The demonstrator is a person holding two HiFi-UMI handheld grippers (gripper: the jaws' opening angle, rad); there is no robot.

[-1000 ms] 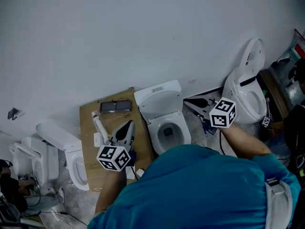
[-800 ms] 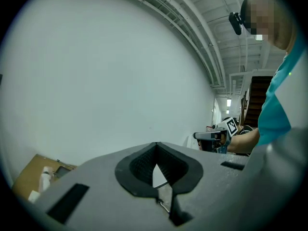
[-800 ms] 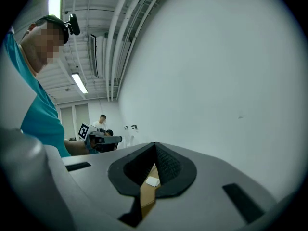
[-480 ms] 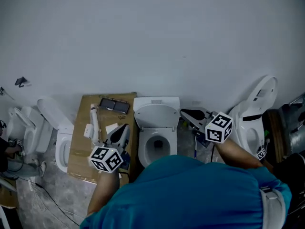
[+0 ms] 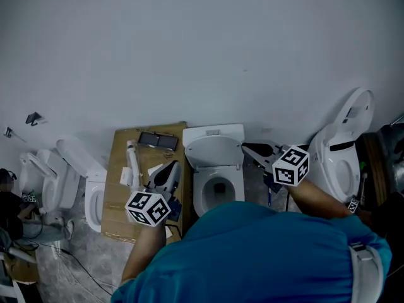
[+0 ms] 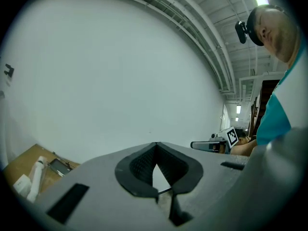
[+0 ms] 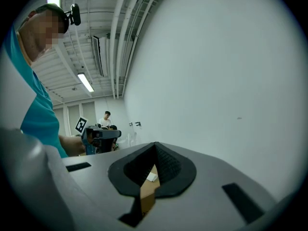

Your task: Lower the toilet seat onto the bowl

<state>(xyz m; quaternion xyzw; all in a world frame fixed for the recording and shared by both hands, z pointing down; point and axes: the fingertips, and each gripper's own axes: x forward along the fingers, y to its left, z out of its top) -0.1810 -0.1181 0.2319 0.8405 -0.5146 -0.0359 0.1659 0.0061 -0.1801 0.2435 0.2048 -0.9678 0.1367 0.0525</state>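
The middle toilet stands against the white wall, its seat (image 5: 216, 149) raised above the open bowl (image 5: 218, 188). My left gripper (image 5: 172, 165) hovers to the left of the bowl, over the cardboard, with its jaws shut and nothing between them (image 6: 155, 144). To the right of the raised seat my right gripper (image 5: 247, 148) is also shut and empty (image 7: 155, 145). Neither gripper touches the toilet. Both gripper views look up at the wall; neither shows the seat.
A cardboard sheet (image 5: 120, 194) left of the toilet carries a white tube (image 5: 132, 163) and a dark device (image 5: 158, 140). Other toilets stand at the left (image 5: 95, 201) and at the right (image 5: 338, 163), the latter with its lid up. People stand far off (image 7: 107, 119).
The head view has swung, so the middle toilet now sits squarer in the picture. Both grippers keep their places on either side of it, still shut. The seat stays raised.
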